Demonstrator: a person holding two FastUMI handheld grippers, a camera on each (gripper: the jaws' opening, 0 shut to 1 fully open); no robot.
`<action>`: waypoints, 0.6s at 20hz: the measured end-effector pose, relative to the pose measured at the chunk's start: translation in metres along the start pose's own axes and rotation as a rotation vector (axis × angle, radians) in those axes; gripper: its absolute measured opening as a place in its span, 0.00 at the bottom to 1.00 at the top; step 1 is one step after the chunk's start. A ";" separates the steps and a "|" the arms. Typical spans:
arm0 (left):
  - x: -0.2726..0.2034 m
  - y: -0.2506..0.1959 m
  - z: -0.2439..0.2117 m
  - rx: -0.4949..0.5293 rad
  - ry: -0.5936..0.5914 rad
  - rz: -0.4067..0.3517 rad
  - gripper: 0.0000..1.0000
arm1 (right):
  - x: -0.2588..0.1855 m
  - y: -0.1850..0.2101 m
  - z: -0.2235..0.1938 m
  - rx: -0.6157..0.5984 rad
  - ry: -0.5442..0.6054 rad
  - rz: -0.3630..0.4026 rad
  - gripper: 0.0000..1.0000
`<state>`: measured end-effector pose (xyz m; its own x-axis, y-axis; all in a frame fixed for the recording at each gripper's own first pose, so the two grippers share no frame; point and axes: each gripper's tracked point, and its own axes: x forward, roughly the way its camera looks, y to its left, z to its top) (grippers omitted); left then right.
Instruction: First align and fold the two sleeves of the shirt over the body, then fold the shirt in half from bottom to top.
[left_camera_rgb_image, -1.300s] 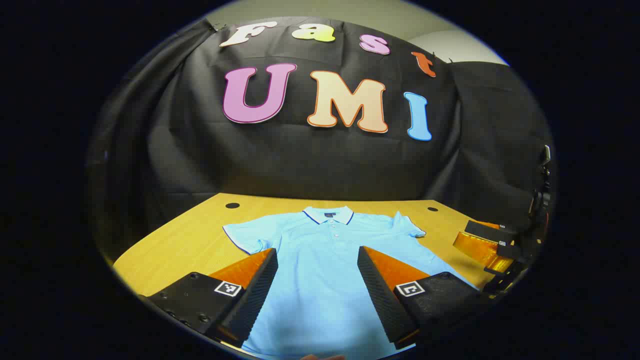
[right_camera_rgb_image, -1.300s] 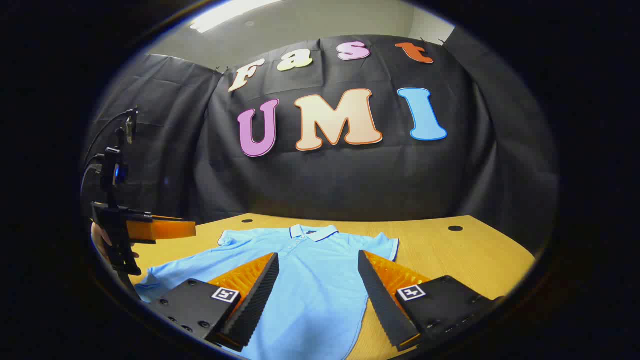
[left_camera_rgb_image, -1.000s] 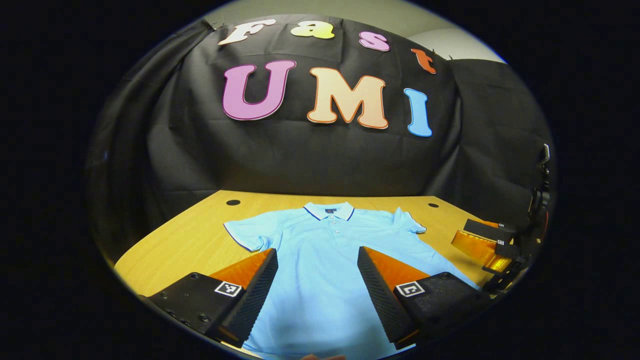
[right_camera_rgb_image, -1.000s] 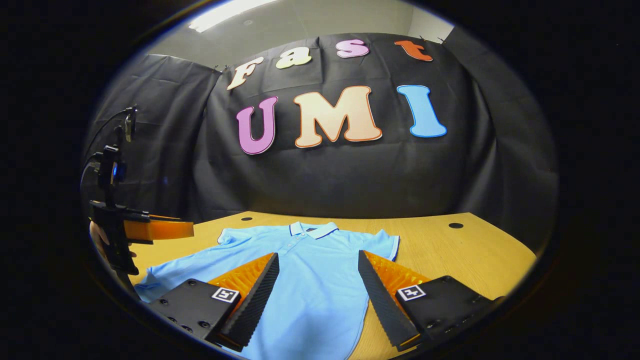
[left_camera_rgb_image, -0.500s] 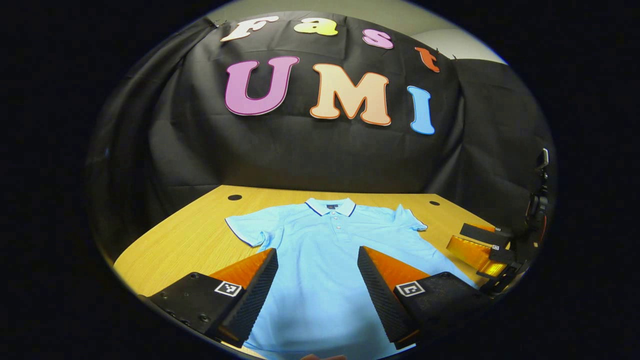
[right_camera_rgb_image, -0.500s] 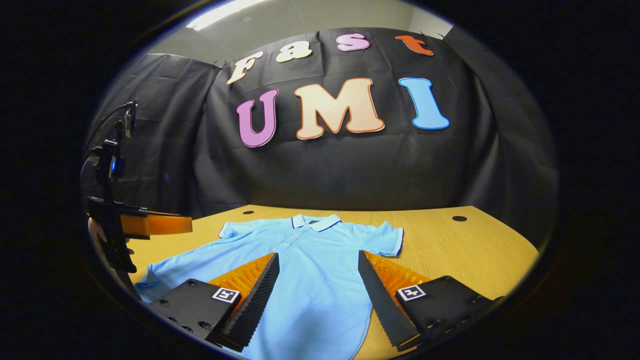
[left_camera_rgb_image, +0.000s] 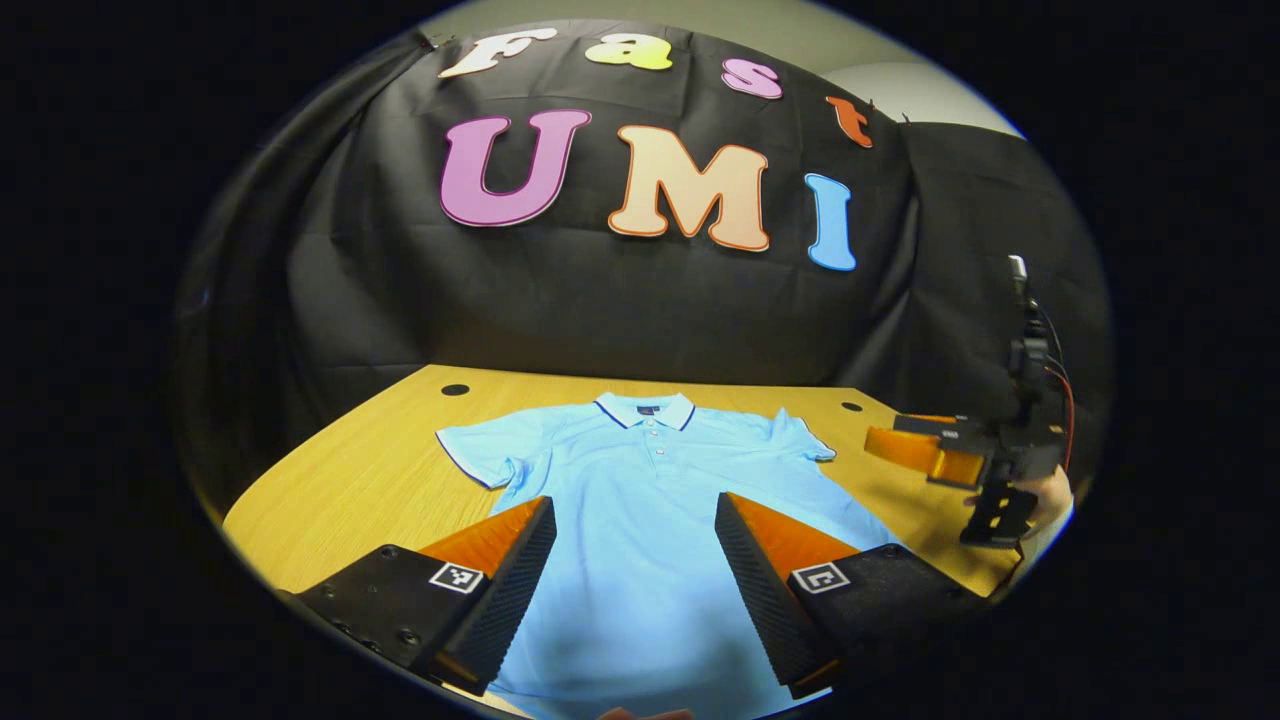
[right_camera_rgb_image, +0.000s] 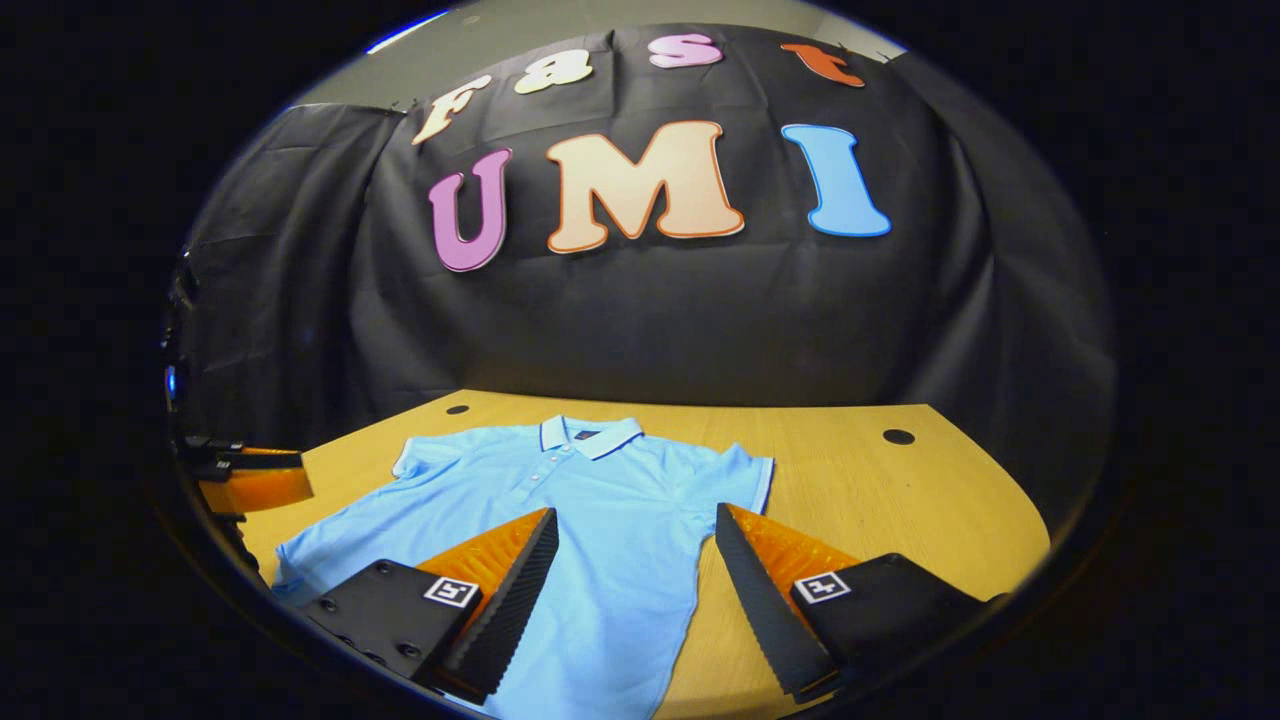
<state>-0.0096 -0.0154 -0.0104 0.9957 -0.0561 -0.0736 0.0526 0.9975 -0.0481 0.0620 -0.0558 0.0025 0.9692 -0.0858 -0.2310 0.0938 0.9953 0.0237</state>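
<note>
Holding my left tool (left_camera_rgb_image: 635, 590) above the light blue short-sleeved polo shirt (left_camera_rgb_image: 650, 500), I see its fingers spread wide apart, touching nothing. My right tool (right_camera_rgb_image: 630, 600) hangs likewise parted over the shirt's right half. The shirt lies flat, collar toward the far edge, sleeves unfolded, on the yellow wooden surface (right_camera_rgb_image: 880, 500). At the view's rim, a hand (left_camera_rgb_image: 1050, 492) seems to grip the right tool.

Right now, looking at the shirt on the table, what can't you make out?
- Shirt hem: in the left gripper view, cut off at the bottom edge and by the left gripper fingers.
- Shirt's left lower corner: in the right gripper view, behind the right gripper.
- Collar tag: too small to read.
- Right gripper's spread: in the left gripper view, seen side-on.
</note>
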 end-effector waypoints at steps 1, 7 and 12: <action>-0.002 -0.002 0.000 -0.015 0.004 -0.014 0.95 | 0.011 -0.007 0.002 0.022 0.039 -0.005 0.98; -0.005 0.006 0.002 -0.056 0.006 -0.019 0.96 | 0.086 -0.064 -0.004 -0.006 0.210 -0.118 0.94; -0.003 0.013 0.001 -0.055 0.019 -0.013 0.96 | 0.140 -0.076 -0.017 0.172 0.273 -0.143 0.97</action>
<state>-0.0117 -0.0027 -0.0097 0.9934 -0.0703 -0.0911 0.0607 0.9927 -0.1042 0.1862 -0.1423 -0.0482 0.8487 -0.1858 -0.4952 0.2841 0.9499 0.1305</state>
